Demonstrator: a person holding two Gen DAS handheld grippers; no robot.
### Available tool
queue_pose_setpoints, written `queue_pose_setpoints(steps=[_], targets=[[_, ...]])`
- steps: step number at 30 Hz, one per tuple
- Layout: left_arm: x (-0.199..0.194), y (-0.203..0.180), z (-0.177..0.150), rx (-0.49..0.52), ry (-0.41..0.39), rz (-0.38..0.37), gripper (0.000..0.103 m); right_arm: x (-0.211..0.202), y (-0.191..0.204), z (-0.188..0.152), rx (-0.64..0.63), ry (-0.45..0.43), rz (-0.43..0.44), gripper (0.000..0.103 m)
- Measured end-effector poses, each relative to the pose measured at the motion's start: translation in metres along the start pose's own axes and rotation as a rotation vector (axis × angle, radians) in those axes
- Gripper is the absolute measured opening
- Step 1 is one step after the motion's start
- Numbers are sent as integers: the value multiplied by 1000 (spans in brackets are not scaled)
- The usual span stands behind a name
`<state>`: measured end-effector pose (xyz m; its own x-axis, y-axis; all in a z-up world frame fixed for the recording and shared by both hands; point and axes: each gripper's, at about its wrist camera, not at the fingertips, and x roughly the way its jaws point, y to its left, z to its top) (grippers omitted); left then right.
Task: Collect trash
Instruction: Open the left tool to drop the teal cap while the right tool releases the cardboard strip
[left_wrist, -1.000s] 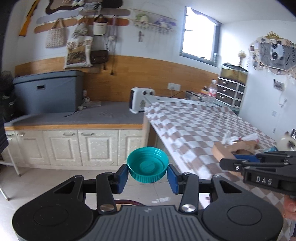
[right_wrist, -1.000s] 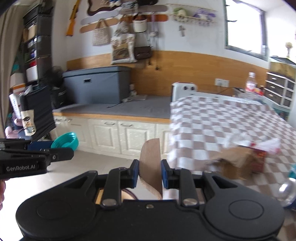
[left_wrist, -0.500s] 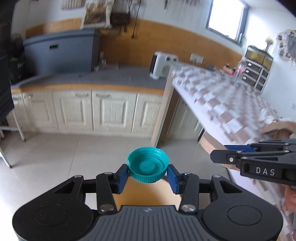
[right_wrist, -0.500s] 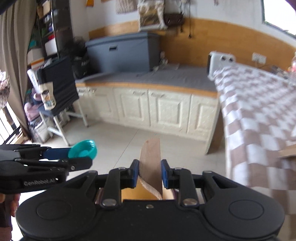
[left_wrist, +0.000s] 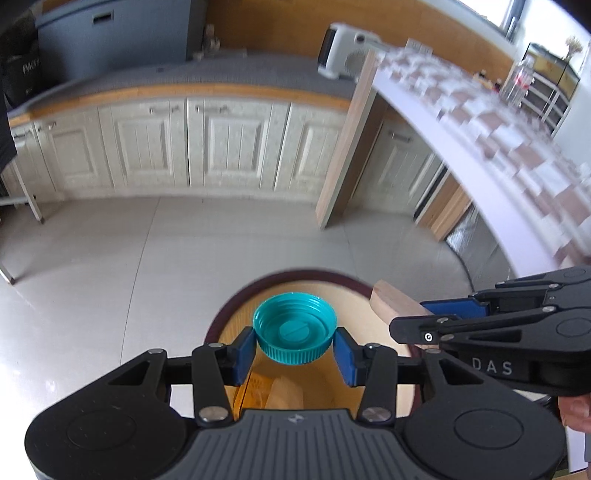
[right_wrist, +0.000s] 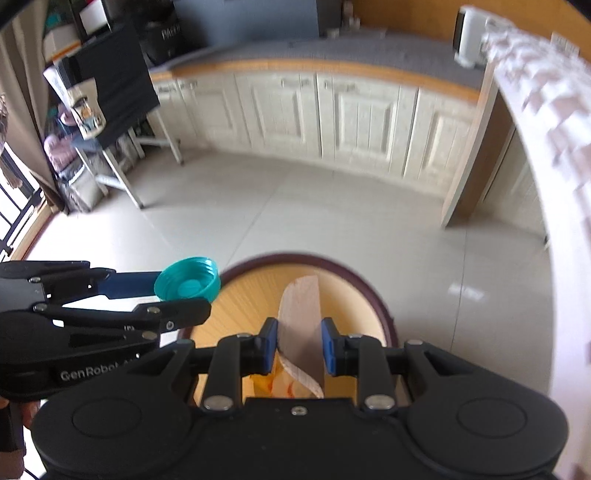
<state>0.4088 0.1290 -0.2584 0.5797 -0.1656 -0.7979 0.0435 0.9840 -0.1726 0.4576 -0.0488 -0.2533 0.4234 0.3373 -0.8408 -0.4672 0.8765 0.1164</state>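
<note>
My left gripper (left_wrist: 295, 350) is shut on a teal bottle cap (left_wrist: 294, 332), held over the mouth of a round bin (left_wrist: 236, 306) with a dark rim and a yellow inside. My right gripper (right_wrist: 298, 347) is shut on a brown piece of cardboard (right_wrist: 301, 317), also above the bin (right_wrist: 373, 295). In the left wrist view the right gripper (left_wrist: 439, 314) comes in from the right with the cardboard (left_wrist: 395, 301). In the right wrist view the left gripper (right_wrist: 184, 291) reaches in from the left with the cap (right_wrist: 188, 283). Some wrappers lie at the bin's bottom.
The bin stands on a pale tiled floor (left_wrist: 110, 266). A table with a checked cloth (left_wrist: 517, 155) runs along the right, its wooden leg (left_wrist: 343, 147) behind the bin. White cabinets (right_wrist: 332, 107) line the far wall. A folding rack (right_wrist: 110, 110) stands at left. A person's fingers (left_wrist: 576, 410) hold the right gripper.
Both grippers have come down and tilted downward, from facing the room and table to hanging over the bin. The cap and the cardboard stay gripped.
</note>
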Motion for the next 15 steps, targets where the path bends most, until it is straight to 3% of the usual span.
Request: queue_pose_setpoints(steps=[9, 15], targets=[[45, -1, -15, 37, 113, 13, 47, 52, -15, -9, 71, 179, 27, 26], [73, -10, -26, 89, 195, 21, 47, 65, -9, -12, 7, 236, -20, 26]])
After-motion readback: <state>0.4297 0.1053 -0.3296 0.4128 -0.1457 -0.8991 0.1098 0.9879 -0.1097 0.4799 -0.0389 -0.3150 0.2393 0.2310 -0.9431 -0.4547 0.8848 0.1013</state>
